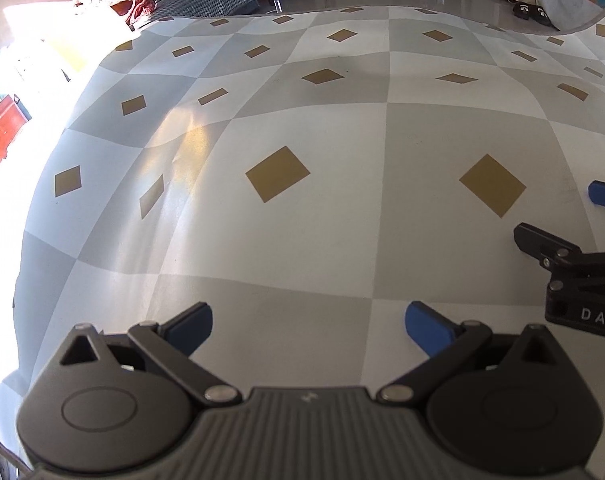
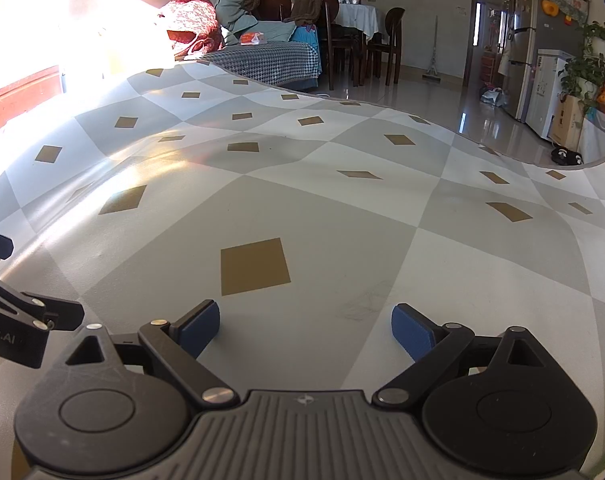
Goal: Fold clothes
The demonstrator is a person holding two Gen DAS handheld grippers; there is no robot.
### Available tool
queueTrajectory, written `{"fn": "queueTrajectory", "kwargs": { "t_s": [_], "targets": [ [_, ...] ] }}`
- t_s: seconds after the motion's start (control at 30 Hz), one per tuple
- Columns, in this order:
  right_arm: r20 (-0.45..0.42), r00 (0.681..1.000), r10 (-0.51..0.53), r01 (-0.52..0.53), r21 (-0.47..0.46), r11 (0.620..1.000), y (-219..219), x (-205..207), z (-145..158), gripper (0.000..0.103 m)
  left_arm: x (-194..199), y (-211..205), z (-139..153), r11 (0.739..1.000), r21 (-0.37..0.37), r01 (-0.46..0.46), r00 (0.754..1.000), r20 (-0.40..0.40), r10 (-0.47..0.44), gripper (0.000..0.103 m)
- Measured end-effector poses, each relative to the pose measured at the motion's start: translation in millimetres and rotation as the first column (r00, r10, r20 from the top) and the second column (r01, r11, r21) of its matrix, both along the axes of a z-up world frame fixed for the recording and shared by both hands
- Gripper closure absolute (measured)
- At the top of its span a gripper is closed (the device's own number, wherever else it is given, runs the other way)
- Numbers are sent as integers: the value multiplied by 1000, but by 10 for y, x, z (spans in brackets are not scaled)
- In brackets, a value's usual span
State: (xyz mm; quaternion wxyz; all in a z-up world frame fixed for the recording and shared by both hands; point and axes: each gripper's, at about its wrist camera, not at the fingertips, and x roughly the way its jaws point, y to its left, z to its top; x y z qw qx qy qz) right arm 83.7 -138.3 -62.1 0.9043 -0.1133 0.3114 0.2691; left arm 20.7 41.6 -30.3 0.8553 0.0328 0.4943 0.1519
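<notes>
No garment lies on the table in either view. My left gripper hovers low over the grey-and-white checked tablecloth, open, with nothing between its blue pads. My right gripper is open too, over the same cloth. At the right edge of the left wrist view the right gripper shows, close beside the left one. At the left edge of the right wrist view part of the left gripper shows.
The table's far edge curves across the view, with glossy floor beyond it. A couch with a red patterned cloth stands at the far left. Dining chairs and a fridge stand farther back. Strong sunlight washes out the left side.
</notes>
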Motion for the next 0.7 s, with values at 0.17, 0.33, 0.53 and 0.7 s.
{"fn": "queueTrajectory", "kwargs": {
  "t_s": [0.17,0.33,0.53,0.7],
  "targets": [
    [0,1000,0,0,0,1000,0,1,0,10,-75,-8,38,1000,1,17,1000,9,-17,0],
    [0,1000,1,-1,0,1000,-1,2,0,10,-159,-41,80,999,32,38,999,21,-39,0],
    [0,1000,0,0,0,1000,-2,3,0,10,-222,-94,170,998,20,56,998,40,-57,0],
    [0,1000,1,-1,0,1000,-2,3,1,9,-302,-181,264,994,49,102,992,64,-105,0]
  ]
}}
